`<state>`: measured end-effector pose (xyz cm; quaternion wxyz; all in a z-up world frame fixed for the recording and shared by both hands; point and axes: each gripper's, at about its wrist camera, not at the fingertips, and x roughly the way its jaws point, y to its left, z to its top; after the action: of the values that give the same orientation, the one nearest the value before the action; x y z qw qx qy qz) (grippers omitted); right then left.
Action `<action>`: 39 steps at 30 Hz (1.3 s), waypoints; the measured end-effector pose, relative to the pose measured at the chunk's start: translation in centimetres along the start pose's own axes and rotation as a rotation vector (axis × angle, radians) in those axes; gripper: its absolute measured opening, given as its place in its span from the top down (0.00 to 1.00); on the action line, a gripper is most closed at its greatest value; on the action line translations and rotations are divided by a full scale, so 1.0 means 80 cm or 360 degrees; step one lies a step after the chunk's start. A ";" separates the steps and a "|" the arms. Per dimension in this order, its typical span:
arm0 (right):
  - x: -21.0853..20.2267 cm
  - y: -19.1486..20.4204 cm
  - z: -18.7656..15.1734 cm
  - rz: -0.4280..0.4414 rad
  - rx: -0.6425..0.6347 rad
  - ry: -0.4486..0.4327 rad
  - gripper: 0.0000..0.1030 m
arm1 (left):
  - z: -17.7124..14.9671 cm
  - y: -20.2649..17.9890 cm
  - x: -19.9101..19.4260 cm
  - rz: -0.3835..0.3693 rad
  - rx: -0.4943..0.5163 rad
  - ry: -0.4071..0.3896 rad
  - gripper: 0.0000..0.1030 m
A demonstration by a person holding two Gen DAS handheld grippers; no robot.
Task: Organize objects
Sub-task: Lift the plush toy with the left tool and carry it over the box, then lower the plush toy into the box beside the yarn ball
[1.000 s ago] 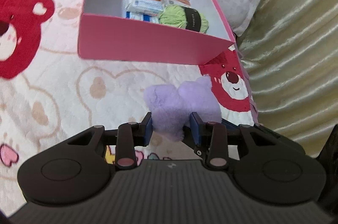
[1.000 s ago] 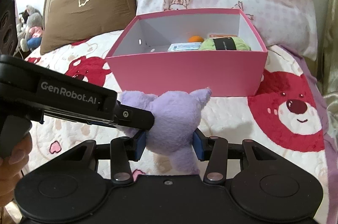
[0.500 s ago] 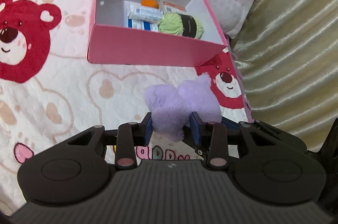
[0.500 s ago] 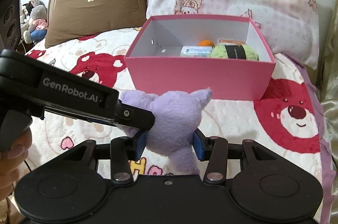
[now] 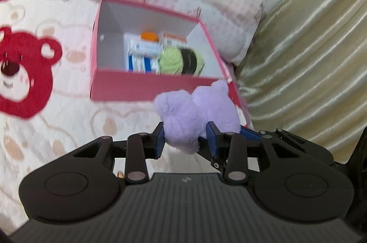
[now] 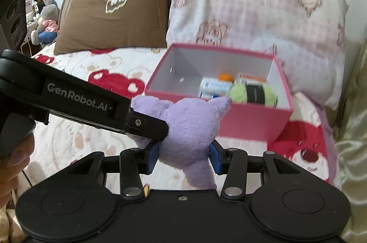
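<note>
Both tools, left tool [image 5: 185, 138] and right tool [image 6: 184, 157], gripped soft purple plush toy [image 6: 190, 128] at lower centre, likely steadying it for open pink cardboard box [image 6: 250, 123].

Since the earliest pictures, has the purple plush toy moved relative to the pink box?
Yes. The purple plush toy, clamped by both grippers, has risen: it now overlaps the pink box rim instead of sitting below its front wall.

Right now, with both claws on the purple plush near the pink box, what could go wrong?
1. The soft purple plush toy is pinched by the left claw and the right claw together; uneven motion could tug it loose.
2. It hangs short of the open pink cardboard box, so it could snag the near wall.
3. The green yarn ball fills the right end; the left end looks freer.
</note>
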<state>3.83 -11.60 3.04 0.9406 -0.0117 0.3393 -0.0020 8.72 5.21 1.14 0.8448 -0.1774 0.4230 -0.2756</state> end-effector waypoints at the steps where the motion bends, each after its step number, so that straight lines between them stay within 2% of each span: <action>1: -0.001 -0.001 0.003 -0.0007 0.0012 -0.0025 0.51 | 0.004 -0.002 -0.001 0.0011 0.0008 -0.0011 0.65; 5: 0.003 0.000 0.011 -0.0028 0.0025 -0.0087 0.51 | 0.019 -0.009 -0.003 0.0053 0.0047 -0.0032 0.66; 11: 0.013 -0.005 0.030 -0.0048 0.0008 -0.0145 0.51 | 0.050 -0.013 0.004 0.0052 0.0048 -0.0043 0.66; 17: 0.031 -0.029 0.058 0.0027 0.0049 -0.0166 0.51 | 0.078 -0.022 0.016 0.0109 0.0108 -0.0068 0.64; 24: 0.065 -0.048 0.081 0.0120 0.0085 -0.0120 0.51 | 0.115 -0.009 0.040 0.0167 0.0108 -0.0005 0.63; 27: 0.083 -0.059 0.091 0.0159 0.0124 -0.0103 0.51 | 0.133 0.009 0.056 0.0144 0.0003 0.0021 0.63; 31: 0.119 -0.081 0.100 0.0214 0.0289 -0.0018 0.51 | 0.144 0.034 0.092 0.0105 -0.0130 0.0088 0.62; 39: 0.183 -0.095 0.100 0.0201 0.0283 0.0145 0.51 | 0.153 0.069 0.157 0.0148 -0.0267 0.0197 0.61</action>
<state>20.19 -19.24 0.02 0.9198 0.0934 0.3801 0.0265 26.56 2.66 -2.45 0.8111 -0.2101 0.5038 -0.2101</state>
